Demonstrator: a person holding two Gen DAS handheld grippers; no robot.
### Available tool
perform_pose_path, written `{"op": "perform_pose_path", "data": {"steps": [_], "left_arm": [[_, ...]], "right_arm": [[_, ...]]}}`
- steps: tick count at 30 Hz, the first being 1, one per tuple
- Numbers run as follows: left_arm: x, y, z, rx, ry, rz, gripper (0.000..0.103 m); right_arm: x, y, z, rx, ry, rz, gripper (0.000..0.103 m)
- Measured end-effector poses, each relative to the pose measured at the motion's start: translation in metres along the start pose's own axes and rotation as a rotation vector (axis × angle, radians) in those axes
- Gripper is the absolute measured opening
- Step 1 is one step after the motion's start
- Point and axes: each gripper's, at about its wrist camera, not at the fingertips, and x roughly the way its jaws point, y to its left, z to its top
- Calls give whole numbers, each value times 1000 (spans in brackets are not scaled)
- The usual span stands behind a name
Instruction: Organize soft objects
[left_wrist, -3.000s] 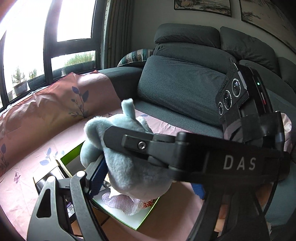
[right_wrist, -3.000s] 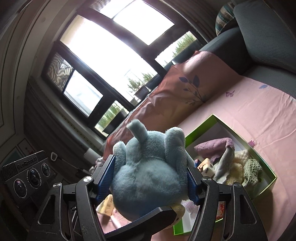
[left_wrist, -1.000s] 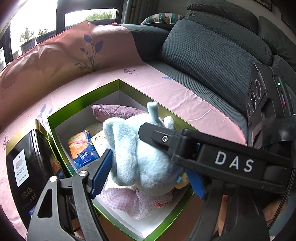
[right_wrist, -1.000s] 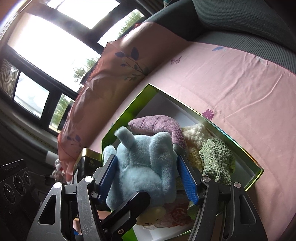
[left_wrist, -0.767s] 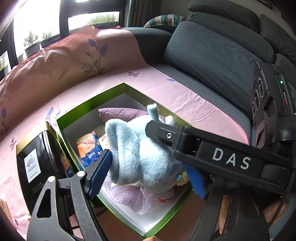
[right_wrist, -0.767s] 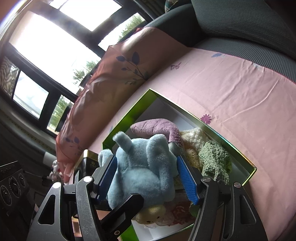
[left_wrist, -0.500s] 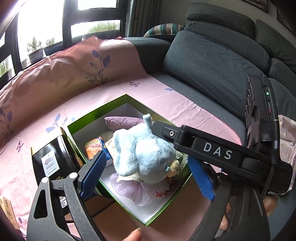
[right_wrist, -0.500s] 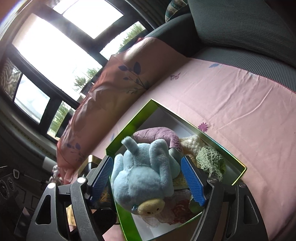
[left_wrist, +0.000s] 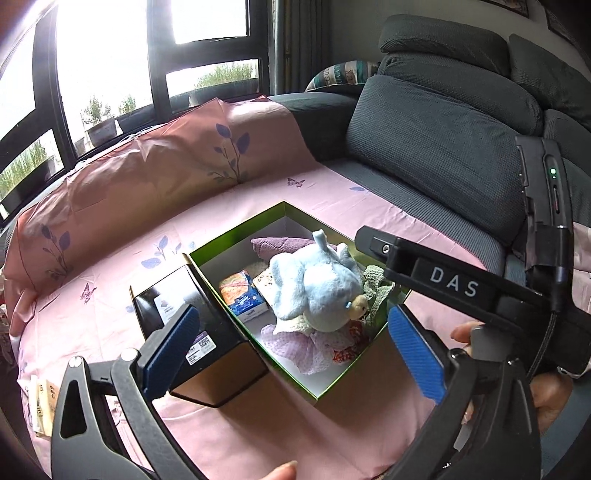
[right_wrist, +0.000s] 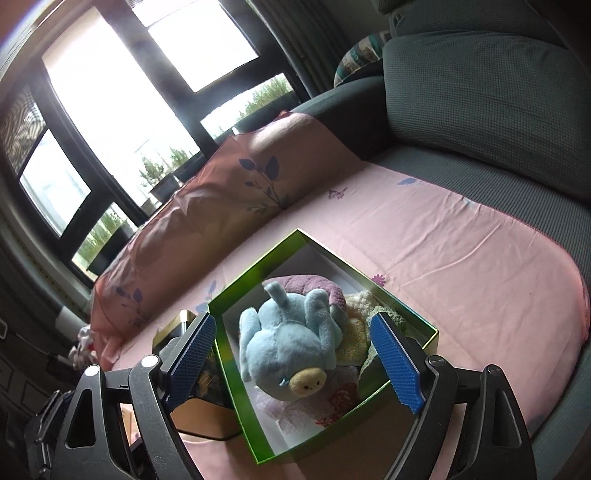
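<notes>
A light blue plush toy lies free in the open green box, on top of a purple towel, a green knit piece, cream knitwear and a pink checked cloth. My left gripper hovers above and in front of the box, its jaws still opening, nothing between the blue pads. My right gripper also hangs above the box with jaws opening and empty. The right gripper's body crosses the left wrist view at the right.
A black tin stands against the box's left side. The box rests on a pink sheet over a dark grey sofa. Small packets lie at the left edge. A fingertip shows at the bottom.
Both grippers opened and let go of the blue plush toy, which now lies in the box. Both have risen and drawn back from the box.
</notes>
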Motion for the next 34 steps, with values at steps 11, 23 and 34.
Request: {"op": "perform_pose_path", "data": {"steps": [11, 23, 34], "left_arm": [[-12, 6, -9, -54, 47, 5, 102], [-3, 11, -16, -77, 93, -12, 102], [-1, 14, -17, -95, 108, -55, 102]], "right_arm": [[-43, 22, -8, -82, -105, -77, 102], [-56, 20, -13, -83, -128, -149, 102], [-55, 21, -16, -93, -126, -185, 102]]}}
